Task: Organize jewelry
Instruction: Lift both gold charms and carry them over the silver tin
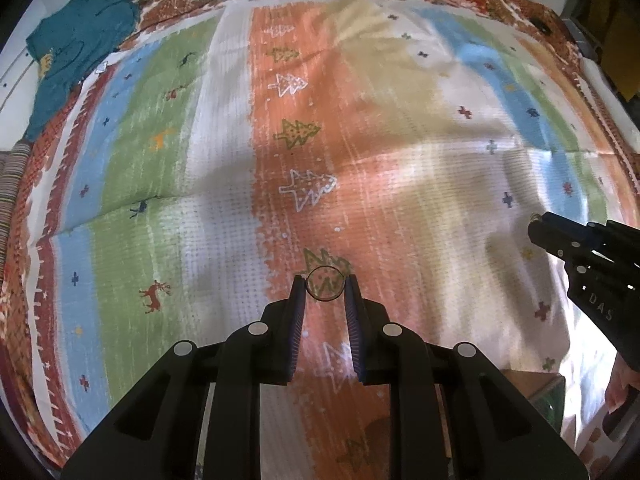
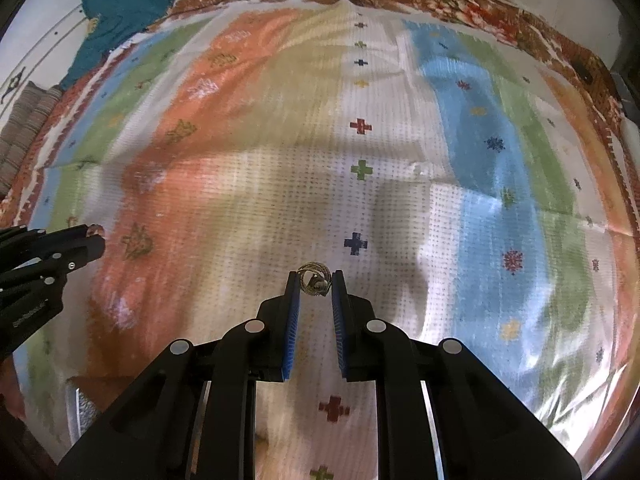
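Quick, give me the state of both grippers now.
Left gripper: shut on a thin plain ring.
Right gripper: shut on a gold ornate ring.

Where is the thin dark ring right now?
In the left wrist view, the thin dark ring sits pinched between the left gripper fingers, above the orange stripe of the patterned cloth.

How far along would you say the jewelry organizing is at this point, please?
Nothing looks put away yet: no box or tray is in view on the striped bedspread. In hand, the left hand-held gripper pinches a thin dark ring, and the right hand-held gripper holds a coiled gold-toned piece. Left to do: placing both somewhere.
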{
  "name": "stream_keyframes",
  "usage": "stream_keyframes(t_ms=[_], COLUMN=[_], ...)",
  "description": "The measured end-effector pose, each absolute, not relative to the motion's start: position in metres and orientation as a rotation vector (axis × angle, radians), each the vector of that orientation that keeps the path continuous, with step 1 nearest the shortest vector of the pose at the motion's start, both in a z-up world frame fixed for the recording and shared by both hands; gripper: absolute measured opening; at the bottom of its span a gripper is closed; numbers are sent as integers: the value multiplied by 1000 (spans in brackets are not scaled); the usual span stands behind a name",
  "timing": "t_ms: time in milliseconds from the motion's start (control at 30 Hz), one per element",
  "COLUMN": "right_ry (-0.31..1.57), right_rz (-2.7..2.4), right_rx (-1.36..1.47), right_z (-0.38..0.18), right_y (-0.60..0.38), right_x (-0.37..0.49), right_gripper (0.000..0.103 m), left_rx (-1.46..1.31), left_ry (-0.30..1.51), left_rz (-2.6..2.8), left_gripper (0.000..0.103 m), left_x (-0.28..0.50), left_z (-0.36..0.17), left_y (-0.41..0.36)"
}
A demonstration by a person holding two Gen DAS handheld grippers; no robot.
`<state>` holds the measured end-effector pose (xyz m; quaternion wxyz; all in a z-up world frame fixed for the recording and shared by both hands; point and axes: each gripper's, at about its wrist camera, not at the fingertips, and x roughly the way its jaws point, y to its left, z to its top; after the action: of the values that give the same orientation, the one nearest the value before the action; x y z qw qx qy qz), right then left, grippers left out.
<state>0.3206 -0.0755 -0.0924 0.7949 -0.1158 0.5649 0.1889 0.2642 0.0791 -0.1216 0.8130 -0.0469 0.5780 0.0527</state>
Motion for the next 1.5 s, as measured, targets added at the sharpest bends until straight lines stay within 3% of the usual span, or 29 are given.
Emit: stream_keyframes(t_ms=[1500], right_ry=[1073], right_rz=[497], right_rx=[-229], right_z=[-25], right_y=[-87], right_x=[242], right_gripper=[17], left_rx=[-96], left_ry=[1056], left_rz=[-23], left_gripper=[20], left_x=[183], left_z=[-41], left_y=[38])
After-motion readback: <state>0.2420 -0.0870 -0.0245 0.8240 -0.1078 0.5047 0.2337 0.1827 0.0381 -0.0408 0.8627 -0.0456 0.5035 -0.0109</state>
